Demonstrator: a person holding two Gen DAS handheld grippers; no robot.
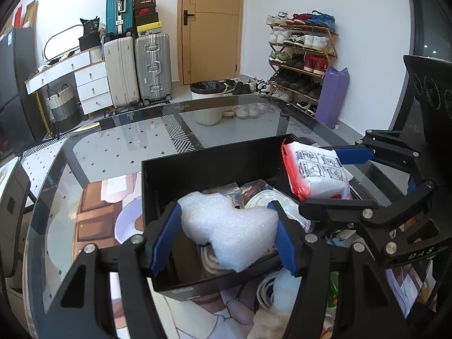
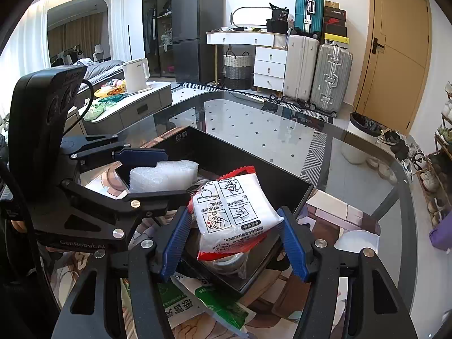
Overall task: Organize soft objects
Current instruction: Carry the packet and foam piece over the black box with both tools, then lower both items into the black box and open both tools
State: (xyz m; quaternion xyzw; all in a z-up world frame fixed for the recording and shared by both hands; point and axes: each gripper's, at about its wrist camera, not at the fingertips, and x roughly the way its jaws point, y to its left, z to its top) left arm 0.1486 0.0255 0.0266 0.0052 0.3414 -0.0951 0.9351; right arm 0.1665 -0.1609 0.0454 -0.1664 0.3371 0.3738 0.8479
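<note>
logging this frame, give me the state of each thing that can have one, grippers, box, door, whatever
left gripper: shut on the white foam piece, over the box
right gripper: shut on the red and white packet, over the box
black box: open-topped, already holding wrapped items
wooden door: closed
trash bin: lined with a dark bag, no lid
white drawers: all closed

Both wrist views share box point(image 1: 214, 166)

Bright daylight, sharp focus, glare on the glass table point(image 2: 353, 152), fisheye-bent dark corners.
</note>
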